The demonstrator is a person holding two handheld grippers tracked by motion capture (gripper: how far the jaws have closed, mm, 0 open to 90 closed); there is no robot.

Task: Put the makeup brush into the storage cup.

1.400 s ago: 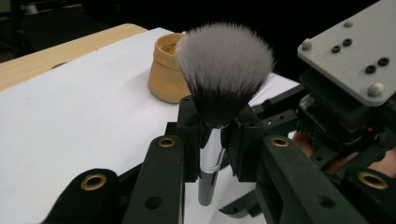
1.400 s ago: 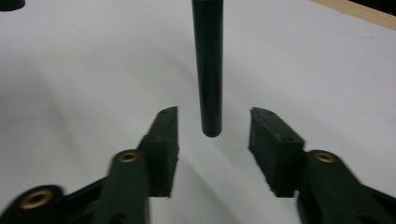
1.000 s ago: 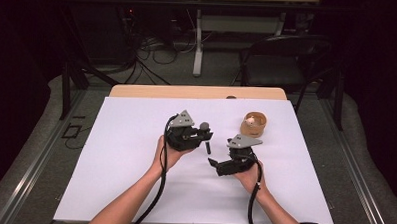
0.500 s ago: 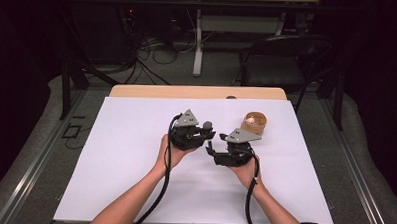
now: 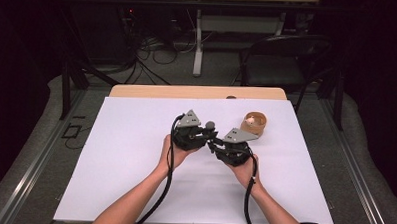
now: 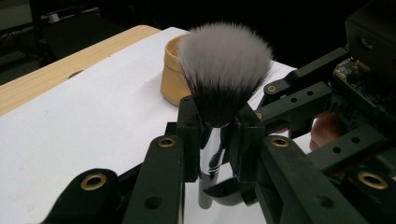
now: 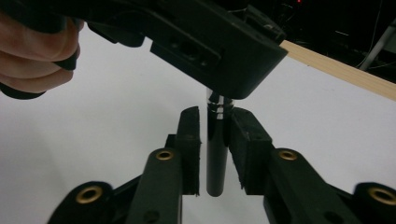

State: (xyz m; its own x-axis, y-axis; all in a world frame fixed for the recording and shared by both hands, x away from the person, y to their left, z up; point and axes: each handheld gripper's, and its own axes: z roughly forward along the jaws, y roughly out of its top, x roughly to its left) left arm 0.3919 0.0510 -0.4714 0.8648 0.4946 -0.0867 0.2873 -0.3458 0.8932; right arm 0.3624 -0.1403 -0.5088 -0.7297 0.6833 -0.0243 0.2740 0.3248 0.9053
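A makeup brush [image 6: 224, 70] with a grey-white head, chrome ferrule and black handle stands upright in my left gripper [image 6: 215, 116], which is shut on the ferrule. In the high view the two grippers meet at mid-table, my left gripper [image 5: 204, 136] just left of my right gripper [image 5: 214, 145], with the brush head [image 5: 210, 125] above them. My right gripper [image 7: 215, 135] points at the brush from below. Its jaws straddle the black handle [image 7: 217, 158], with a thin gap showing on the left side. The left gripper's body [image 7: 201, 42] hangs over them.
A small tan wooden bowl [image 5: 254, 122] sits on the white table cover [image 5: 125, 154] to the right of the grippers and behind the brush, as the bowl [image 6: 172, 79] shows in the left gripper view. A wooden table edge [image 5: 197, 92] runs along the back, and a black chair [image 5: 283, 55] stands beyond it.
My right gripper has moved left and up to the left gripper, bringing its jaws around the brush handle. The left gripper stayed nearly still with the brush.
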